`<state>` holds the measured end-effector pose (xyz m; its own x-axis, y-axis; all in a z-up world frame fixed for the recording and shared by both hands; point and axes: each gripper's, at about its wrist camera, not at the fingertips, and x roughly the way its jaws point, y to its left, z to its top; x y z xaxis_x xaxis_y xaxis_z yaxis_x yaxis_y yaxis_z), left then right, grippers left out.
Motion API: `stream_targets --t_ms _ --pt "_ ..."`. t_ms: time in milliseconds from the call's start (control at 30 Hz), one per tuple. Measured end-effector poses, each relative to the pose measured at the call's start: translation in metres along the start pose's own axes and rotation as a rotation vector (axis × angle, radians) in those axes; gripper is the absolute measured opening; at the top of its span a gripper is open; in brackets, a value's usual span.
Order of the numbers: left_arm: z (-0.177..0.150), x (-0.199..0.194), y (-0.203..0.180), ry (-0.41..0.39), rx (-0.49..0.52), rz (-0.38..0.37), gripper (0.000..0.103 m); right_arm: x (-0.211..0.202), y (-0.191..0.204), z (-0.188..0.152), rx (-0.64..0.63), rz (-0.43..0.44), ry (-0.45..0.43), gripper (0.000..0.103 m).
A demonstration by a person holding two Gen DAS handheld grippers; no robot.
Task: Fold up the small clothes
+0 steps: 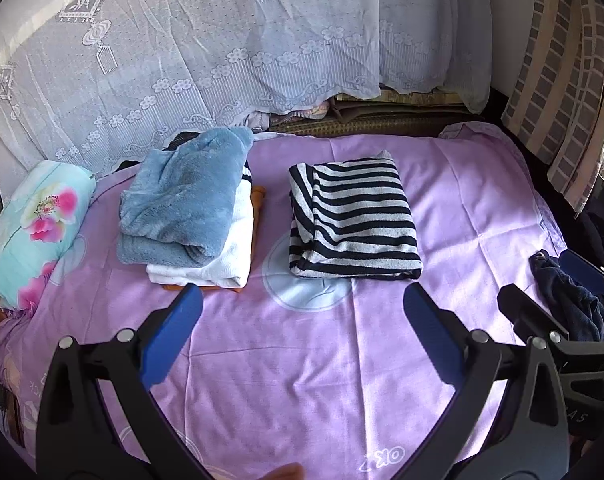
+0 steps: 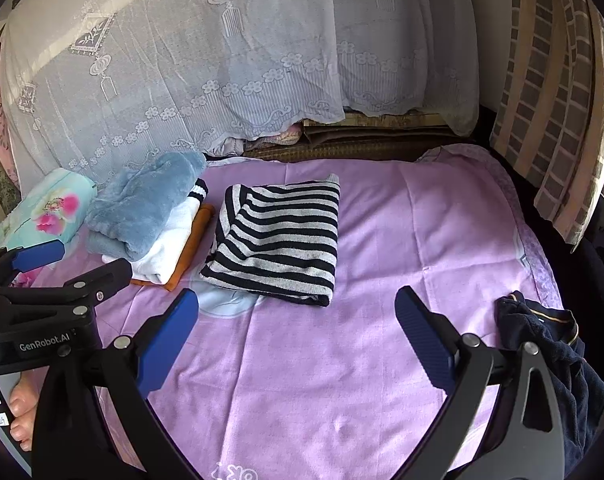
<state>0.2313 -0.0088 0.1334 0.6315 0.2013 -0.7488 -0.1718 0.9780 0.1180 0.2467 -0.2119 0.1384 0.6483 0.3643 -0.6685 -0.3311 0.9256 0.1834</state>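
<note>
A bed with a purple sheet (image 1: 302,360) is shown, with the folded striped top (image 1: 353,220) laid mid-sheet beside a folded stack (image 1: 190,216), a dark garment (image 2: 549,364) crumpled at the right edge, and both the left tool (image 1: 302,320) and right tool (image 2: 298,320) held spread wide, gripping nothing.

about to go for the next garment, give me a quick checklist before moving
1. Left gripper open, empty: ok.
2. Right gripper open, empty: ok.
3. Striped top folded, flat on the sheet: ok.
4. Stack beside it, apart from striped top: ok.
5. Navy garment unfolded, at the sheet's right edge, nearest the right gripper: ok.
6. Navy garment hanging off the edge: cannot tell.
</note>
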Motion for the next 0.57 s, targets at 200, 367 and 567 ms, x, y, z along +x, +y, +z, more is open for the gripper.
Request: stream_targets --t_ms 200,367,567 --pt "0.0016 0.0021 -0.0033 -0.043 0.024 0.002 0.101 0.0049 -0.0025 0.0014 0.014 -0.004 0.008 0.099" --pt "0.0045 0.0012 -0.0039 -0.06 0.032 -0.006 0.101 0.0071 -0.005 0.0032 0.026 -0.008 0.008 0.099" --pt "0.0051 0.0057 -0.0024 -0.033 0.019 -0.006 0.101 0.0083 -0.0033 0.004 0.019 -0.014 0.008 0.099"
